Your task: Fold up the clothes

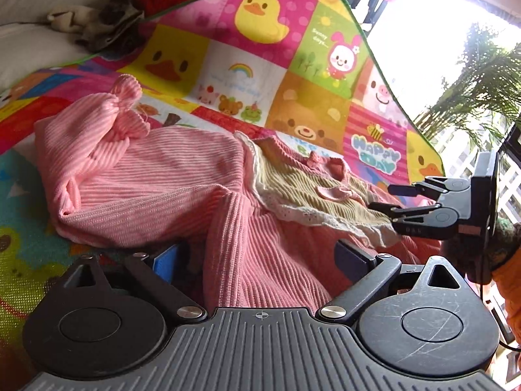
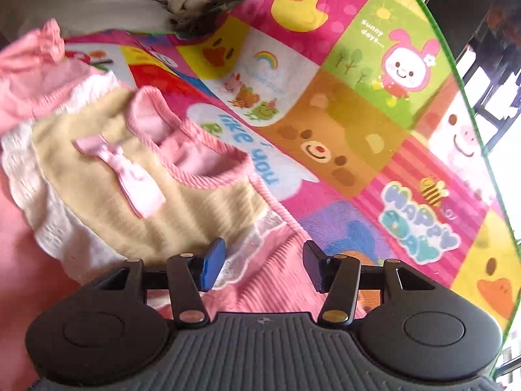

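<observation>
Left gripper (image 1: pixel 260 257) jaws spread around a raised fold of pink ribbed baby garment (image 1: pixel 156 182), right gripper (image 2: pixel 263 267) jaws apart over its lace-trimmed hem, garment lying on cartoon play mat (image 2: pixel 374 123), knotted sleeve far left.

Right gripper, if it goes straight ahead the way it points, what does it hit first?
Probably the pink garment lying between the open right gripper fingers, beside its lace trim; depth is unclear.

A pink ribbed knit garment (image 1: pixel 156 179) lies rumpled on the cartoon play mat (image 1: pixel 293 75), one sleeve folded across its body, its cream yoke (image 2: pixel 136 192) with white lace trim and pink bow (image 2: pixel 130 172) facing up.
</observation>
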